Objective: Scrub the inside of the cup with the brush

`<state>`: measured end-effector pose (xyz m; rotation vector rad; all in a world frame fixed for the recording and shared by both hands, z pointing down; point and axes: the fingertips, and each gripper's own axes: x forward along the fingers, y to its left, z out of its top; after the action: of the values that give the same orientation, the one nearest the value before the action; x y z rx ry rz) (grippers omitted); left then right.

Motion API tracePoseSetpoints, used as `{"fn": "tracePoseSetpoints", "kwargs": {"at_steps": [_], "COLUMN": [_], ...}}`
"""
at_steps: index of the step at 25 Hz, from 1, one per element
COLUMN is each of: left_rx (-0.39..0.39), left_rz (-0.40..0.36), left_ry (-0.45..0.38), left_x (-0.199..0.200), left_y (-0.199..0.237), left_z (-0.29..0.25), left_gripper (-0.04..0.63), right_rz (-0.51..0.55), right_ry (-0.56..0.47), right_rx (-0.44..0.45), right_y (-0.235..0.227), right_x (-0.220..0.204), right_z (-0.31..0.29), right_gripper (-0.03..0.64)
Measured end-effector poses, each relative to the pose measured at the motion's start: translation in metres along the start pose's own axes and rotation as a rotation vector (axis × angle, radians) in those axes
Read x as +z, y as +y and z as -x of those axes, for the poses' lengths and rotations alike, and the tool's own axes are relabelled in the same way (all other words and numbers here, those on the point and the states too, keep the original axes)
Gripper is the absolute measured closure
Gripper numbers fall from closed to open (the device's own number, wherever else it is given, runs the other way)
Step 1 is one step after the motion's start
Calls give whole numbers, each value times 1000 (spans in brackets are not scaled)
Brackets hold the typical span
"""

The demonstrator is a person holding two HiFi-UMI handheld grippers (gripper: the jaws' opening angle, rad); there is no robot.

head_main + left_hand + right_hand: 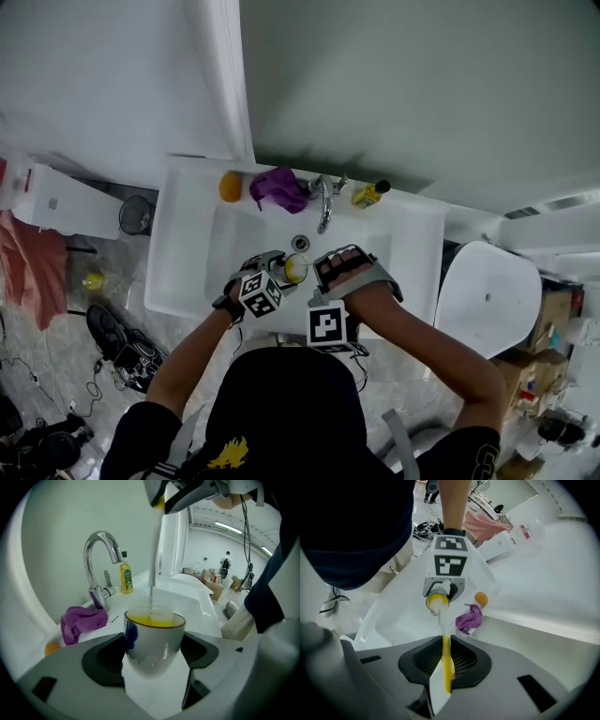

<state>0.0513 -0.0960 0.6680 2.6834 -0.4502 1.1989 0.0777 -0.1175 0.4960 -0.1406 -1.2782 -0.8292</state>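
Note:
A white cup [153,639] with a yellow inside and a blue mark sits upright between the jaws of my left gripper [153,651], which is shut on it. In the head view the cup [295,269] hangs over the white sink basin [230,267], with the left gripper [279,269] at its left and the right gripper [330,272] at its right. My right gripper [446,665] is shut on the yellow handle of the brush [446,660]. The brush's pale shaft [152,573] runs straight down into the cup [437,602]; its head is hidden inside.
A chrome faucet [324,199] stands at the back of the sink, with a purple cloth [278,187] and an orange [231,186] to its left and a yellow bottle [370,194] to its right. The drain [300,243] lies just behind the cup. A white seat [487,295] stands to the right.

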Motion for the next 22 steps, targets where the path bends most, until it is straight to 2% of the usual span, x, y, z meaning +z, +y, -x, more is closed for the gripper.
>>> {"fn": "tracePoseSetpoints", "kwargs": {"at_steps": [2, 5, 9, 12, 17, 19, 22], "left_rx": [0, 18, 43, 35, 3, 3, 2], "left_rz": [1, 28, 58, 31, -31, -59, -66], "left_ry": [-22, -53, -54, -29, -14, -15, -31], "left_x": [2, 4, 2, -4, -6, -3, 0], "left_y": [0, 5, 14, 13, -4, -7, -10], "left_z": [5, 15, 23, 22, 18, 18, 21], "left_gripper": [209, 210, 212, 212, 213, 213, 213], "right_rz": [-17, -110, -128, -88, -20, -35, -26], "right_ry": [27, 33, 2, -21, -57, -54, 6], "right_rx": [19, 75, 94, 76, -3, -20, -35], "right_y": [0, 16, 44, 49, 30, 19, 5], "right_x": [-20, -38, -27, -5, 20, 18, -5], "right_z": [-12, -22, -20, -1, 25, 21, 8], "right_gripper": [541, 545, 546, 546, 548, 546, 546]}}
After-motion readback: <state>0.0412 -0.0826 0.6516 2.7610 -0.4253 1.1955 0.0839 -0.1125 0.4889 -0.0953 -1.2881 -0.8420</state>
